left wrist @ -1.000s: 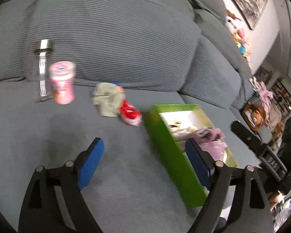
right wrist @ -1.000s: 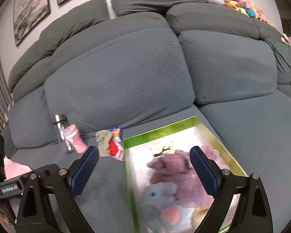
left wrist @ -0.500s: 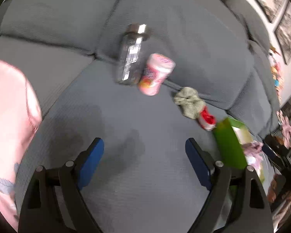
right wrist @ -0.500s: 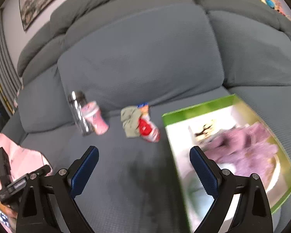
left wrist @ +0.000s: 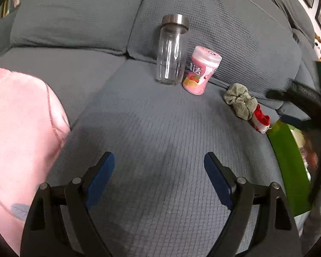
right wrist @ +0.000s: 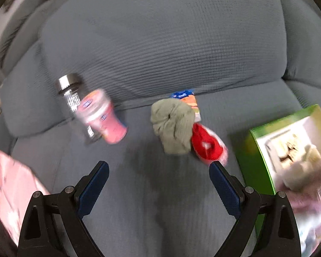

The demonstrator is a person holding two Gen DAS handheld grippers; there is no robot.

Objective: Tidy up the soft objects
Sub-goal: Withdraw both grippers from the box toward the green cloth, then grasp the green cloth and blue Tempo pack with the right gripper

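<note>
Sofa seat (left wrist: 152, 128) in grey waffle-weave fabric, viewed from two hand-held grippers angled downward. Left gripper (left wrist: 159, 172) spread wide, nothing between its blue pads, hovering over bare cushion. Right gripper (right wrist: 158, 181) likewise wide open and empty, its view smeared with motion blur. Standing at the foot of the back cushion: a clear glass bottle (left wrist: 171, 51) with a metal cap, touching a pink lidded gum tub (left wrist: 201, 70) just to its right. Further right, lying on the seat: a crumpled olive-grey sock (right wrist: 173, 125), the nearest soft item, resting against a red and white sock (right wrist: 207, 144); a small blue and orange packet (right wrist: 187, 98) tucked behind both. Near the red sock on its far side, an open green box (right wrist: 259, 150) with a white lining, already holding pale and purple plush shapes, blurred. Pink fabric (left wrist: 17, 132) with a feather print at the left edge. Likely step in hand: reaching with the right gripper for the olive-grey sock. Best done by centring the bundle between the pads, coming down from above, and closing on its bulk rather than a loose edge, so the red sock stays behind. Then lifting clear over the green wall before letting go. Bottle and tub best left alone: hard, upright, easily toppled on a soft cushion.
</note>
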